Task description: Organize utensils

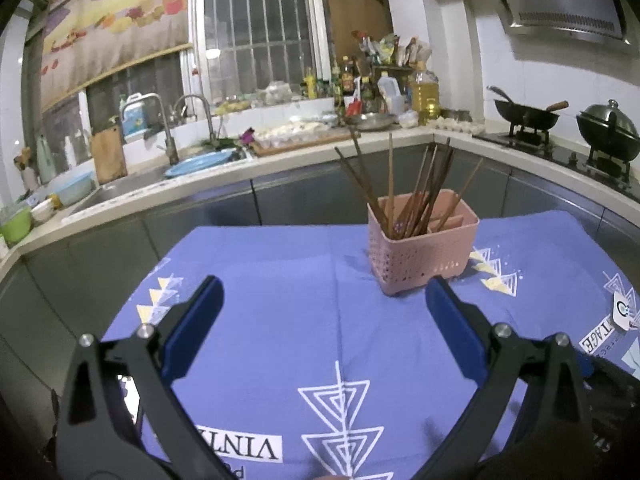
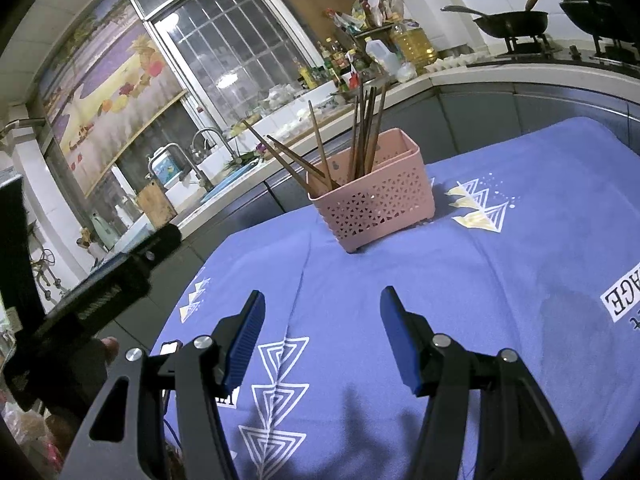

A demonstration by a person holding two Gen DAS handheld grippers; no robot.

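A pink perforated utensil holder [image 1: 420, 248] stands on the blue tablecloth [image 1: 280, 312], with several brown chopsticks [image 1: 420, 184] upright and leaning in it. It also shows in the right wrist view [image 2: 376, 196] with the chopsticks [image 2: 360, 128]. My left gripper [image 1: 324, 292] is open and empty, above the cloth, short of the holder. My right gripper [image 2: 322, 304] is open and empty, also above the cloth [image 2: 500, 280] in front of the holder. The left gripper's black body [image 2: 100, 280] shows at the left of the right wrist view.
A kitchen counter [image 1: 240, 176] runs behind the table, with a sink and taps [image 1: 172, 136], bottles [image 1: 380, 88] and a stove with a wok [image 1: 528, 116] and a pot [image 1: 608, 132]. The table's far edge lies just behind the holder.
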